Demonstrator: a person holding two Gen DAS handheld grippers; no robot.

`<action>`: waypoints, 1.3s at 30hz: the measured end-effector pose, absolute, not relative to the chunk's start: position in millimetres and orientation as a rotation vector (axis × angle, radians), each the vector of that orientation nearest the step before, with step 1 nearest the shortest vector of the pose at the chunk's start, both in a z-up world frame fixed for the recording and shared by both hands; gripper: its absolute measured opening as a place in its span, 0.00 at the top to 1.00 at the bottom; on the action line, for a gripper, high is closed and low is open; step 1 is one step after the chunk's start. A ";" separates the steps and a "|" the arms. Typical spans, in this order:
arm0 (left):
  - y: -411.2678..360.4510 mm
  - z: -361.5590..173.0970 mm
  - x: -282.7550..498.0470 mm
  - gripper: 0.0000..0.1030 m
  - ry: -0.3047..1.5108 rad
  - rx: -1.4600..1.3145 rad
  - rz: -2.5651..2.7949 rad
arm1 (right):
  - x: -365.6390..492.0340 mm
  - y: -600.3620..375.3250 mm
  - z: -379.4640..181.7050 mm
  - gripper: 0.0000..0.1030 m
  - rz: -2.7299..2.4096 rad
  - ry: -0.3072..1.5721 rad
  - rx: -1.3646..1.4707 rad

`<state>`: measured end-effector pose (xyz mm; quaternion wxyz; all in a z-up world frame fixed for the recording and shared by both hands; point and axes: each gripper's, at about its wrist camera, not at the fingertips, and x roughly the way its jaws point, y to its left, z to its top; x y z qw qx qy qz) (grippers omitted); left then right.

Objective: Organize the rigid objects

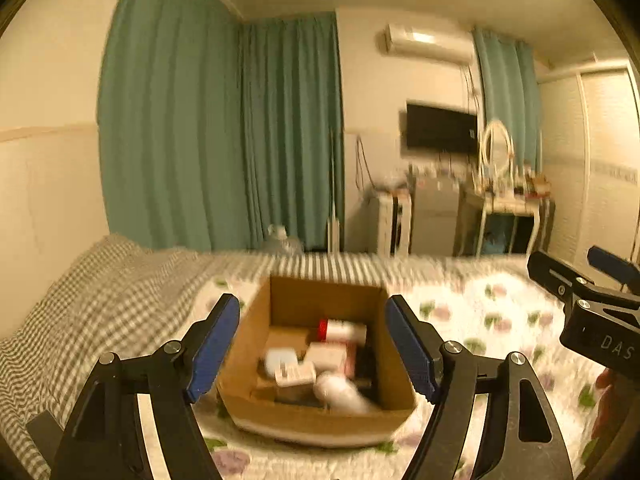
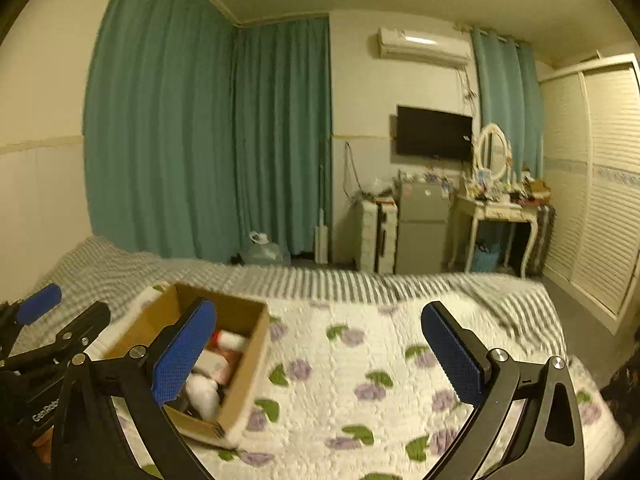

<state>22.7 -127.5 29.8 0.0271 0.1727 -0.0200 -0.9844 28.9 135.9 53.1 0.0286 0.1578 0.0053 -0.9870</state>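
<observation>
Quilted bed point(image 2: 360, 360) is carrying a light cardboard box point(image 1: 316, 420) of small hard items; we are hovering both tongs, left tongs point(image 1: 312, 348) and right tongs point(image 2: 320, 356), spread wide and empty, judging the stiff rim the best hold.

Pale letters "DAS" stand on the black body of the right gripper point(image 1: 600, 280), to the right of the cardboard box point(image 1: 316, 420). Left of that box, the left gripper point(image 2: 48, 324) body shows "GenRob" (cut off at the edge). Nothing else is legible.
</observation>
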 end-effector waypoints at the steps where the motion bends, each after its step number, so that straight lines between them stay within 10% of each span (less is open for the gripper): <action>1: -126.9 26.1 20.1 0.24 -0.077 0.545 -3.038 | 25.8 135.6 46.2 0.00 -3.050 0.025 0.515; 39: -128.2 17.3 25.2 0.24 -0.044 0.581 -3.057 | 15.4 124.3 28.9 0.00 -3.082 0.104 0.598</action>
